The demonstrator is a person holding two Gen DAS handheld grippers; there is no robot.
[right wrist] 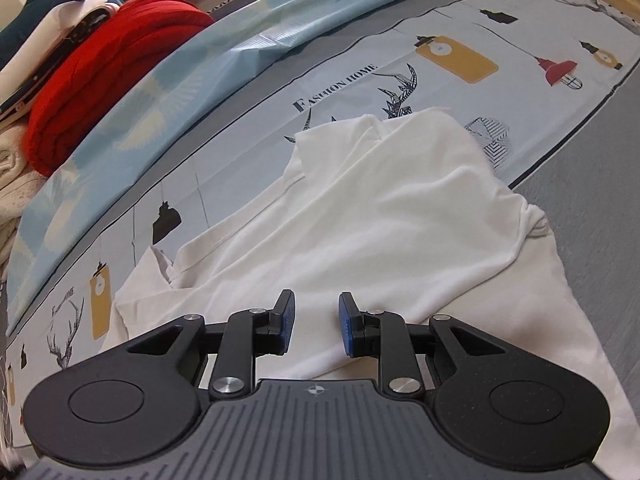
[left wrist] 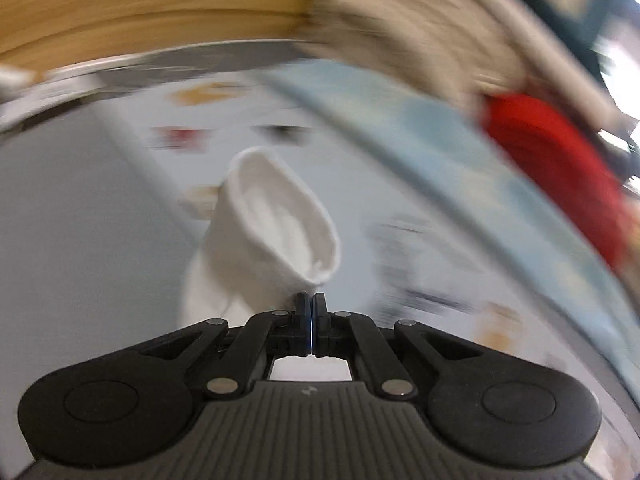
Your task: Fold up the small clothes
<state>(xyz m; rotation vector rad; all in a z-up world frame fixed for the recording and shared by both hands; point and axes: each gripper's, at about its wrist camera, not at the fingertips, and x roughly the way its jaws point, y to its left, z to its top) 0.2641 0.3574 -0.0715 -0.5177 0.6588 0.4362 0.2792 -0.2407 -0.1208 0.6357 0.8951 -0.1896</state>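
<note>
A small white garment (right wrist: 360, 216) lies crumpled and partly folded on the printed grey cloth (right wrist: 460, 76). My right gripper (right wrist: 316, 320) is open, low over the garment's near part, with nothing between its blue pads (right wrist: 346, 326). In the left wrist view my left gripper (left wrist: 311, 300) is shut on an edge of the white garment (left wrist: 272, 224), which stands up from the jaws as an open tube, lifted off the surface. That view is heavily motion-blurred.
A red folded cloth (right wrist: 100, 80) and beige and dark textiles (right wrist: 16, 176) are piled at the far left, behind a light blue patterned sheet (right wrist: 168, 92). The red cloth (left wrist: 560, 168) shows blurred at right in the left wrist view. A wooden edge (left wrist: 140, 8) runs along the top.
</note>
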